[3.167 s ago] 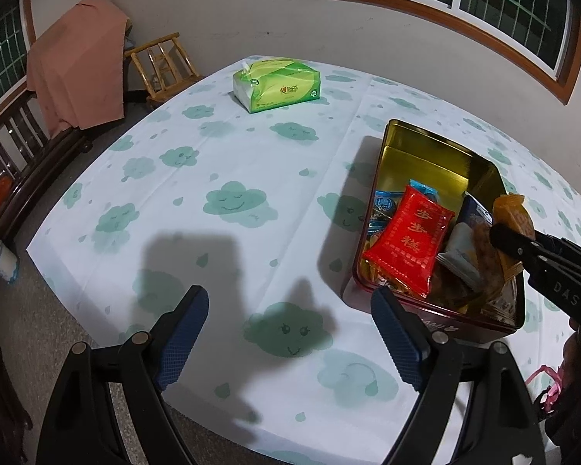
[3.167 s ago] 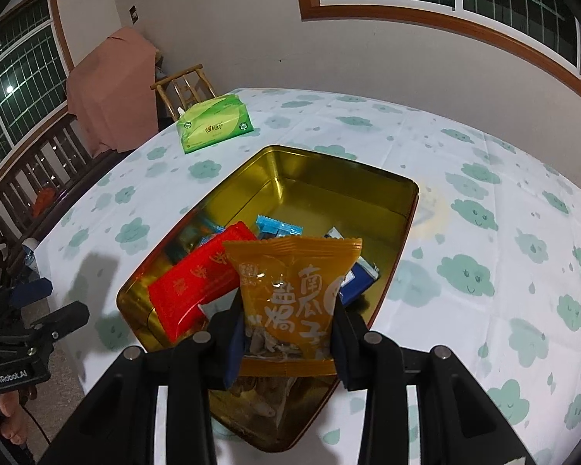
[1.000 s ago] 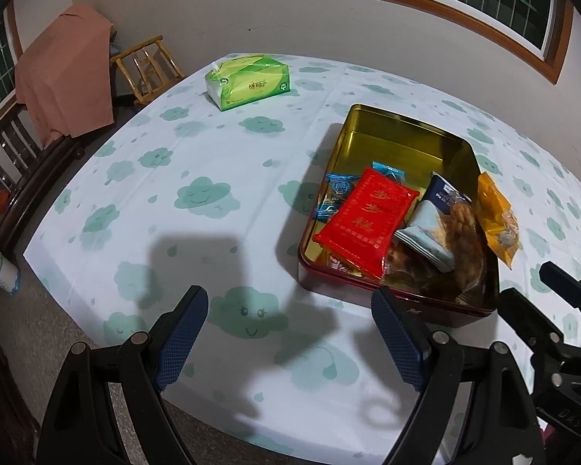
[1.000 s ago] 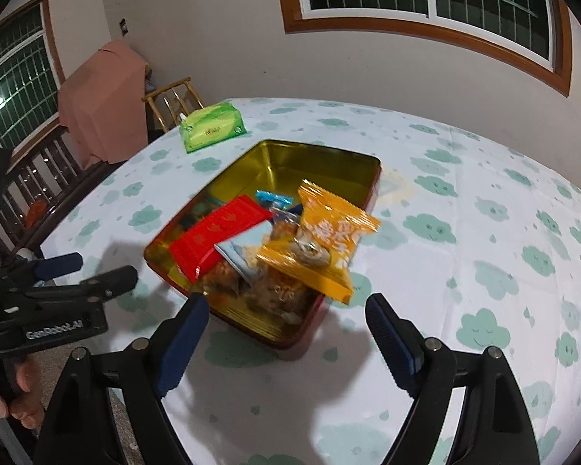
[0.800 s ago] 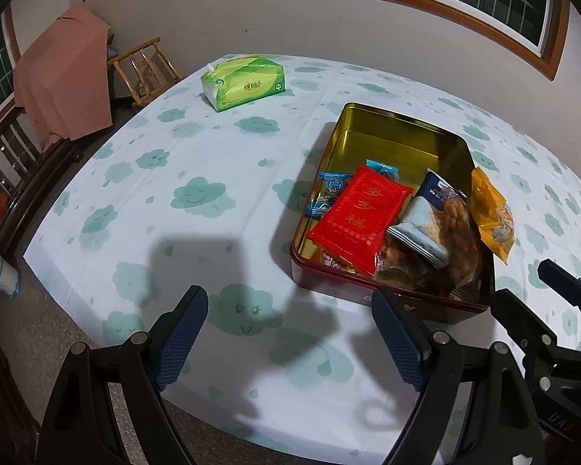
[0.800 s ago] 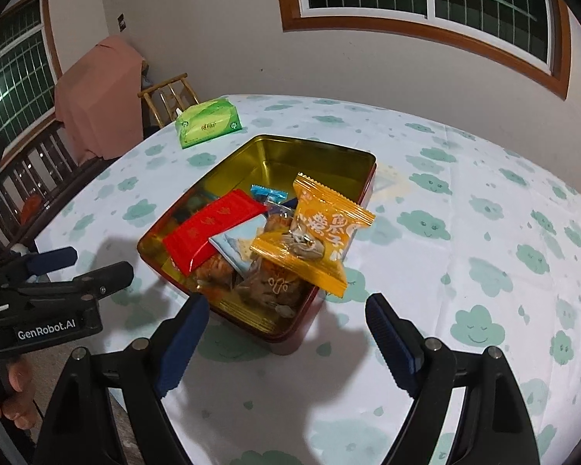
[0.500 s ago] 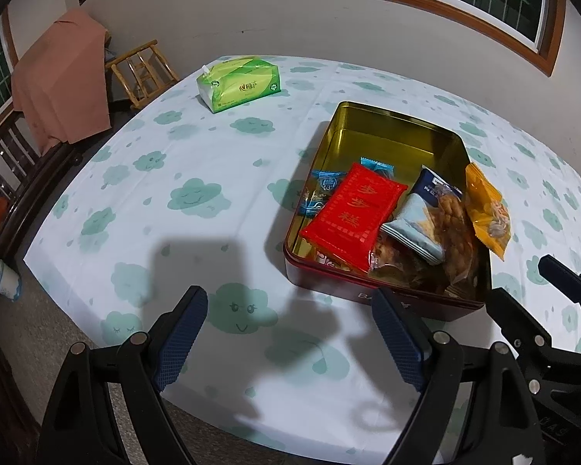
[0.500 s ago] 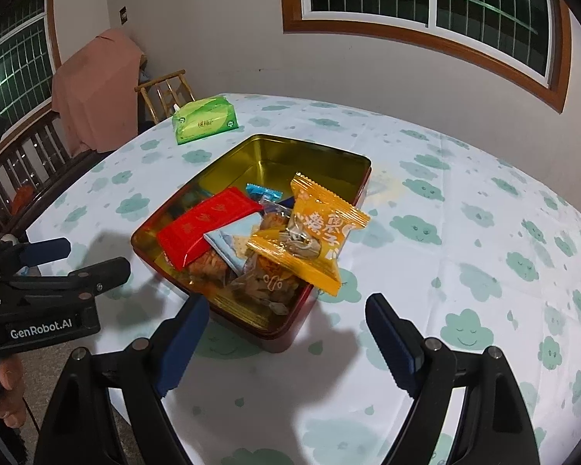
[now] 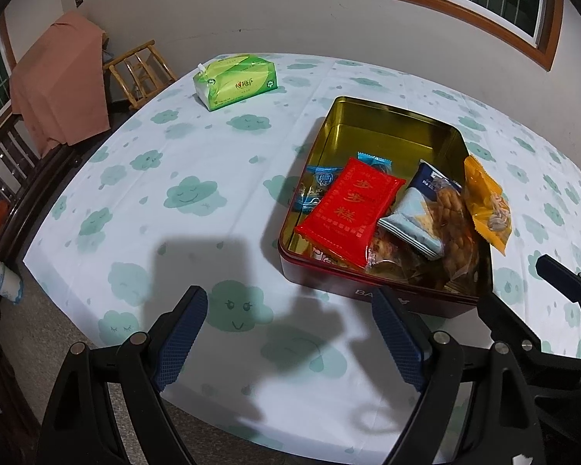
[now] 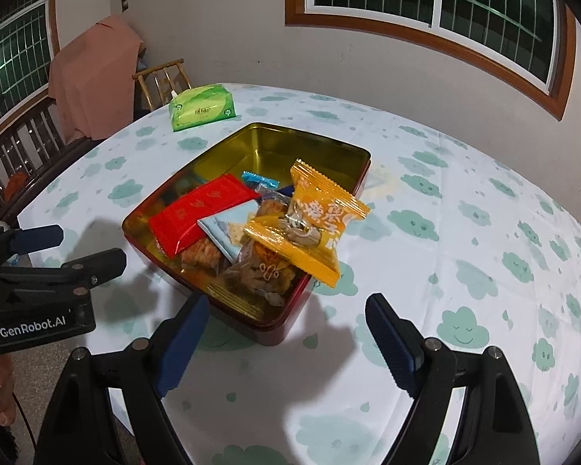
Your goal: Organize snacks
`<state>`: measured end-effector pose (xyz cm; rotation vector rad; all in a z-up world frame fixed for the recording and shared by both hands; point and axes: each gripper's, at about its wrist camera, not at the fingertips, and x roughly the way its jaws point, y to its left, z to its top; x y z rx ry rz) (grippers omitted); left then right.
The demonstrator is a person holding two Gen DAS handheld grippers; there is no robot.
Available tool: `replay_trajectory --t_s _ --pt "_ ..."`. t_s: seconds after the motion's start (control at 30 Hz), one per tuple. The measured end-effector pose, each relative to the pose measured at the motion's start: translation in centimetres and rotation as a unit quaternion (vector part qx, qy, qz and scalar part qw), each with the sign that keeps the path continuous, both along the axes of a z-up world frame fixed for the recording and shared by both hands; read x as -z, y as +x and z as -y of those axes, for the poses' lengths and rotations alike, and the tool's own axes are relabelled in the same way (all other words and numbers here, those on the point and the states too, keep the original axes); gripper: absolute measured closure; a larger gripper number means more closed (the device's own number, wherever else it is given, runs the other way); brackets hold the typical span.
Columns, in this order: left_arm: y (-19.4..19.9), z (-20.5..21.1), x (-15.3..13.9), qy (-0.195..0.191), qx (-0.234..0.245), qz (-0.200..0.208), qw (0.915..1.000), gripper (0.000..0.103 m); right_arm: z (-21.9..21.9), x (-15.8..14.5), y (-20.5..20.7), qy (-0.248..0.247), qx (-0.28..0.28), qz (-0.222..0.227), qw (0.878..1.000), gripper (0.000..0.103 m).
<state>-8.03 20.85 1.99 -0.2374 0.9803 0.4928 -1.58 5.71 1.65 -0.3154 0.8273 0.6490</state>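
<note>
A gold tin (image 9: pixel 372 116) (image 10: pixel 290 137) with a dark red outside stands on the cloud-print tablecloth and holds several snack packets. A red packet (image 9: pixel 350 211) (image 10: pixel 201 211) lies at its left side, a pale blue one (image 9: pixel 412 217) beside it. An orange packet (image 10: pixel 310 228) (image 9: pixel 486 205) leans over the tin's right rim. My left gripper (image 9: pixel 290 337) hovers open in front of the tin with nothing between its fingers. My right gripper (image 10: pixel 286 337) is open and empty just before the tin's near corner.
A green tissue pack (image 9: pixel 236 81) (image 10: pixel 201 108) sits at the table's far left. A wooden chair (image 9: pixel 139 69) and a bench draped with pink cloth (image 9: pixel 58 81) stand beyond the table's left edge. A wall with a window runs close behind.
About three seconds ago the right gripper was shut on the orange packet over the tin; it has since let go and pulled back. Over the last second both views drew slightly away from the tin.
</note>
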Motion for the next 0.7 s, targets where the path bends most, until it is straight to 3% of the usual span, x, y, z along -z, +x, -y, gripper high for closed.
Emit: replay_trajectory --t_s 0.7 --pt "0.16 0.14 0.48 -0.004 0.002 -0.005 1.0000 0.018 -0.23 0.82 0.40 0.001 -0.004 -0.024 1.000 0.018"
